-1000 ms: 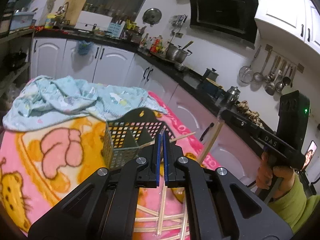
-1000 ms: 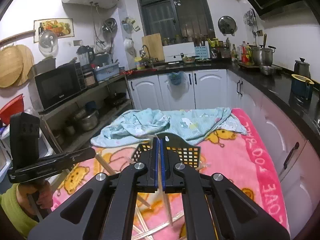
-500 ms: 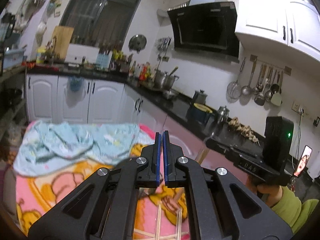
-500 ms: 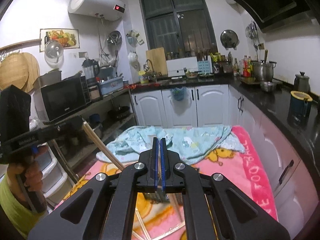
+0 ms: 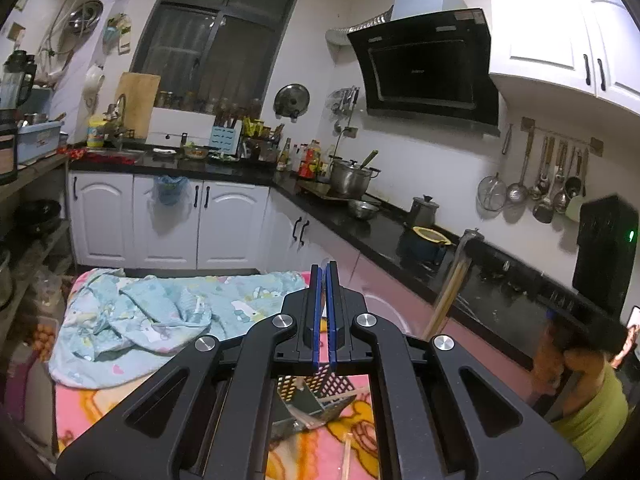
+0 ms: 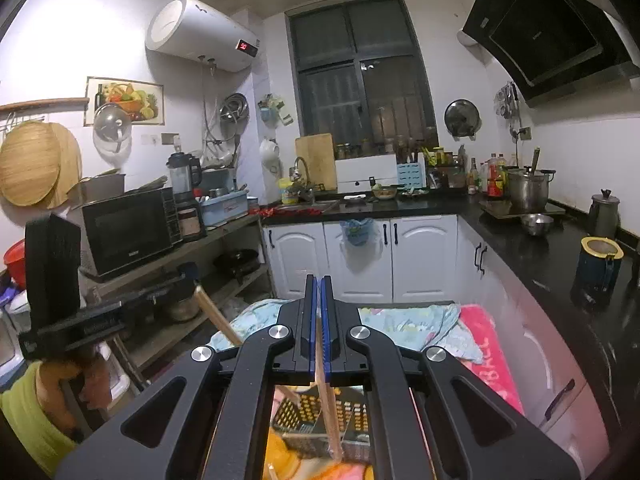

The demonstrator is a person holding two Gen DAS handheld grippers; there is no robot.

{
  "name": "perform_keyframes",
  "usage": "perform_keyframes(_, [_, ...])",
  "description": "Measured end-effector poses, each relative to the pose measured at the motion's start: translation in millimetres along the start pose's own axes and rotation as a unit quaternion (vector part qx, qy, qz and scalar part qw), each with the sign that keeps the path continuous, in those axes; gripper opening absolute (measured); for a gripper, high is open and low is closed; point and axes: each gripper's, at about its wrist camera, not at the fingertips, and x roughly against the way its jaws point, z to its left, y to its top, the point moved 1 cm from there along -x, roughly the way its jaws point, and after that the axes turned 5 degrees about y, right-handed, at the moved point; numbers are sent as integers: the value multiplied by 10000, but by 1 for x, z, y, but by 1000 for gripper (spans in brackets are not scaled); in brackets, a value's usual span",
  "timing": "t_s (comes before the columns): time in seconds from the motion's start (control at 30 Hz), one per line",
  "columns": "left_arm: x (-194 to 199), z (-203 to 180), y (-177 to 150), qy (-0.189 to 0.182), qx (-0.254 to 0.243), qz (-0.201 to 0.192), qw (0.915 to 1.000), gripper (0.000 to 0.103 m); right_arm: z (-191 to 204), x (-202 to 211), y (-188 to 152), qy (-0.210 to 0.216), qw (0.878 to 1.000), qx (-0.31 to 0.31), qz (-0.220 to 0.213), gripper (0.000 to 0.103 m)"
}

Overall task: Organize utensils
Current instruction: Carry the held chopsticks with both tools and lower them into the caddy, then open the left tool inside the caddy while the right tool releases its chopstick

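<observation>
- Left wrist view: left gripper [image 5: 325, 316] pinched tight at centre frame; chopstick not visible between its pads here. Basket [image 5: 310, 398] sits low centre, below the jaws. Line up over a compartment before lowering.
- Right wrist view: right gripper [image 6: 320, 328] clamps a chopstick [image 6: 326, 408] hanging toward the basket [image 6: 320, 414]. Left gripper's own chopstick [image 6: 218, 316] shows at mid left. Keep sticks vertical; release only once tips are inside.

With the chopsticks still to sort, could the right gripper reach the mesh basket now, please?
Probably yes: the right gripper, shut on a chopstick, hangs above the basket, with nothing between.
</observation>
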Motion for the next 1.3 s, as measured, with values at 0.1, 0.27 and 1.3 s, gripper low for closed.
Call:
perform_keyframes(0.1, [-9,5,-2,48,24,76,10000,0,-7,-12,8,-54,10000,-63,52,2])
perform_keyframes(0.27, [-20,10,-7,129,35,178,9998,0,-18,-33,11,-144,9997,-187,93,2])
perform_keyframes(1.3, [-54,50,-77,453,388,618,9963,62,-41,-94,-77,-525,9959,-336,648,51])
